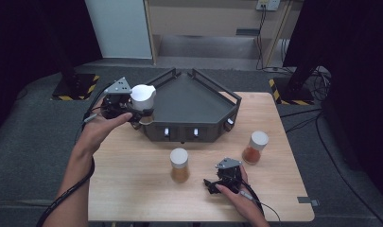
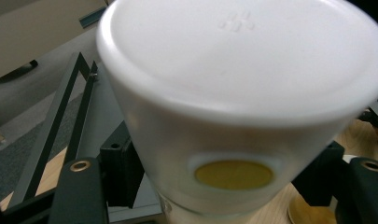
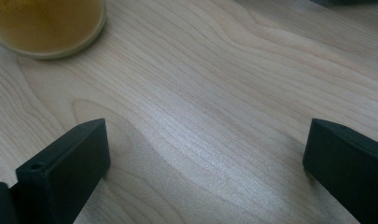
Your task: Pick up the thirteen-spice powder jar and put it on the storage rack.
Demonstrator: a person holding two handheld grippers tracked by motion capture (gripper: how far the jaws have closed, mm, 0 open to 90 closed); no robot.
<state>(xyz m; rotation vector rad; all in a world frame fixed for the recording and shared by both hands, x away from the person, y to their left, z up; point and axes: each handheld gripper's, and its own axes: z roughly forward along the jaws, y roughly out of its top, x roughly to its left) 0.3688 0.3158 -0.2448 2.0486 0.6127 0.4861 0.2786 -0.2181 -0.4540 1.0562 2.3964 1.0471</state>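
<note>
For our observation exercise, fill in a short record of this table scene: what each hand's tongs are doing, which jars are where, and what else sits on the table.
left tongs: shut on a white-capped jar, held at the left edge of the tray
right tongs: open, nothing between them, low over the table
tray: dark, railed, at the far middle of the table
yellow spice jar: upright, in front of the tray
red spice jar: upright, to the right
table: light wood
</note>
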